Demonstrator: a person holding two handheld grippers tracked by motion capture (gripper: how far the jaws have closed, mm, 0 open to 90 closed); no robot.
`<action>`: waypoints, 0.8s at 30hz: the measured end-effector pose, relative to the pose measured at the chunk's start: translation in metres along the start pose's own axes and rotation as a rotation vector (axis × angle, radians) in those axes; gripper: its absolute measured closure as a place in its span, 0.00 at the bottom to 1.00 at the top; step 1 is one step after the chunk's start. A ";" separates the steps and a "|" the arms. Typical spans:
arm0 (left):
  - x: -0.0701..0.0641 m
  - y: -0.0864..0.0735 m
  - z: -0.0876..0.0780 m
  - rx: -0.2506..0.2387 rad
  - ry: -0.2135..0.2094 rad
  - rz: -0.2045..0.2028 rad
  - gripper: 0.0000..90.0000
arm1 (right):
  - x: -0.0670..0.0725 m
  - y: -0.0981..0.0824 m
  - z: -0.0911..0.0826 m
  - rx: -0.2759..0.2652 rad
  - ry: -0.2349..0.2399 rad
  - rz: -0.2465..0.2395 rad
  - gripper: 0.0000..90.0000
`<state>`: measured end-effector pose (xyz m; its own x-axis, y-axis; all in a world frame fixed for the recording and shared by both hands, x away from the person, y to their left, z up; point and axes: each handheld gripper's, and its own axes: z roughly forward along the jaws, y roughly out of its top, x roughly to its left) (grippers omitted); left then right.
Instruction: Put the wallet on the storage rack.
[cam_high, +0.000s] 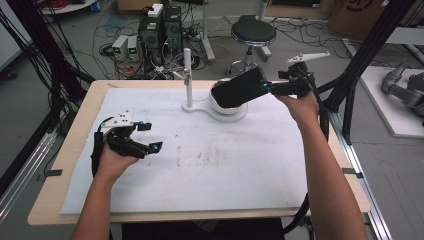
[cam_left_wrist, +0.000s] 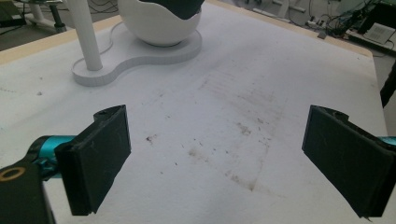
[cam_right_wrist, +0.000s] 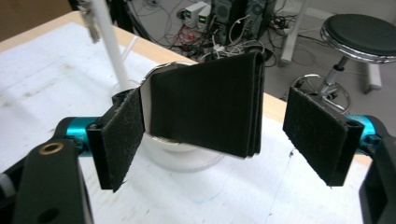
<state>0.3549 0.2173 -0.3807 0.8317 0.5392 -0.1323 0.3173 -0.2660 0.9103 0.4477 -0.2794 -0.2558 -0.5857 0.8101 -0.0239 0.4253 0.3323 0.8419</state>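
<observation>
High view. Bench (cam_high: 70, 150): pale wood rim, white stained foam sheet on top. White bowl (cam_high: 226, 106) on a white flat base with an upright white post (cam_high: 188, 75), at the far middle of the bench. Black folded cloth (cam_high: 241, 88): flat, rectangular, matte, propped in the bowl, long axis slanting up and rightward from the bowl toward the right gripper (cam_high: 274, 86). Right gripper just right of the bowl, at the cloth's upper end; nearer arm by far. Left gripper (cam_high: 149, 137) well apart from the bowl, low over the bench at near left, jaws wide, nothing between them. Black round stool (cam_high: 253, 32) and computer towers on the floor beyond the bowl.

Left gripper view. Jaws spread wide, dark felt-like pads (cam_left_wrist: 100, 156), nothing held. Bowl (cam_left_wrist: 159, 25) ahead and left, on its base beside the post (cam_left_wrist: 86, 32); dark cloth edge (cam_left_wrist: 180, 7) above the bowl rim. Brown smudges on the sheet short of the bowl.

Right gripper view. Jaws wide; left pad (cam_right_wrist: 122, 137) at the cloth's near edge, contact not certain, right pad clear of it. Cloth (cam_right_wrist: 208, 105) between the jaws, layered fold visible at its right edge, resting in the bowl (cam_right_wrist: 182, 156). Judged released or nearly so; next move likely turns on drawing back along the cloth's long axis.
</observation>
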 end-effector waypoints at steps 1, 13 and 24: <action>0.000 0.001 -0.001 -0.004 0.002 0.002 0.09 | 0.001 -0.003 -0.004 -0.012 0.001 -0.007 0.23; 0.000 0.000 -0.001 0.003 0.006 -0.002 0.09 | 0.019 -0.064 -0.028 -0.115 0.096 -0.037 0.22; 0.003 -0.002 0.003 0.019 0.019 -0.001 0.09 | 0.026 -0.117 -0.027 -0.175 0.130 0.001 0.22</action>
<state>0.3583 0.2166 -0.3841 0.8230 0.5541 -0.1254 0.3264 -0.2805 0.9026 0.3641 -0.3108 -0.3406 -0.6742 0.7377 0.0370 0.3063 0.2336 0.9228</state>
